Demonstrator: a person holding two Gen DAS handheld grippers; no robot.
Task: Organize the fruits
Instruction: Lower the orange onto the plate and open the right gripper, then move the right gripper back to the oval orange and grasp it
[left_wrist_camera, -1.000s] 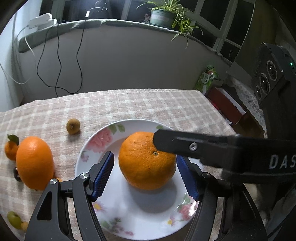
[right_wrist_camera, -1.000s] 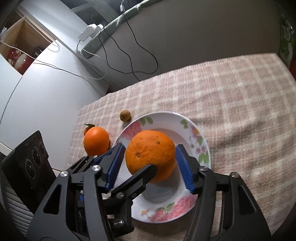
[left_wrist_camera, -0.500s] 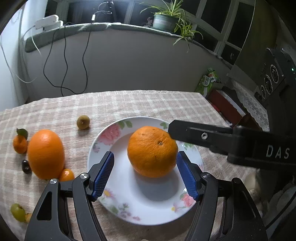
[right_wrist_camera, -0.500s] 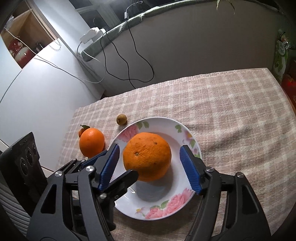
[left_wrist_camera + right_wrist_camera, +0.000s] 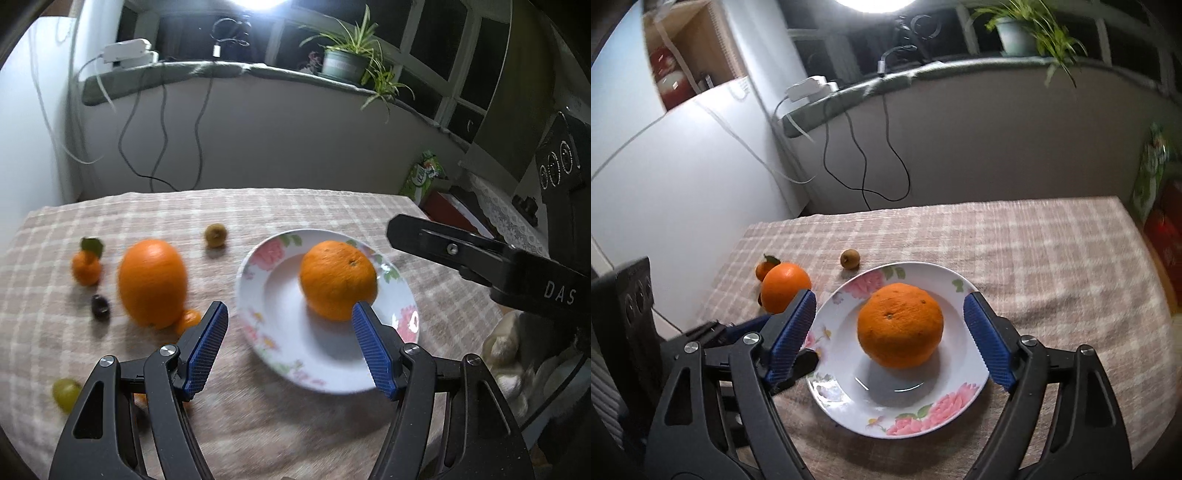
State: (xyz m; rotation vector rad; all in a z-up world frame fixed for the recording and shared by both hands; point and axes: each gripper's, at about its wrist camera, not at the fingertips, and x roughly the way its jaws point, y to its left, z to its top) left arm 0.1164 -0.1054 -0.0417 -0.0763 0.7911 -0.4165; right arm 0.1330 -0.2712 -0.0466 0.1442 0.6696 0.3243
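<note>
The flowered plate (image 5: 964,391) is sitting at the frame's centre on the tabletop (image 5: 1052,258), carrying a large orange (image 5: 900,325). The right tool (image 5: 890,341) is hanging spread wide around that orange, touching nothing. In the left wrist view, the left tool (image 5: 288,349) is gaping empty too, with the second orange (image 5: 152,282) lying at middle left.

Both the left gripper (image 5: 288,347) and right gripper (image 5: 890,336) share black angular frames, silver screws, and blue ribbed pads (image 5: 988,341); white "DAS" lettering marks one.
</note>
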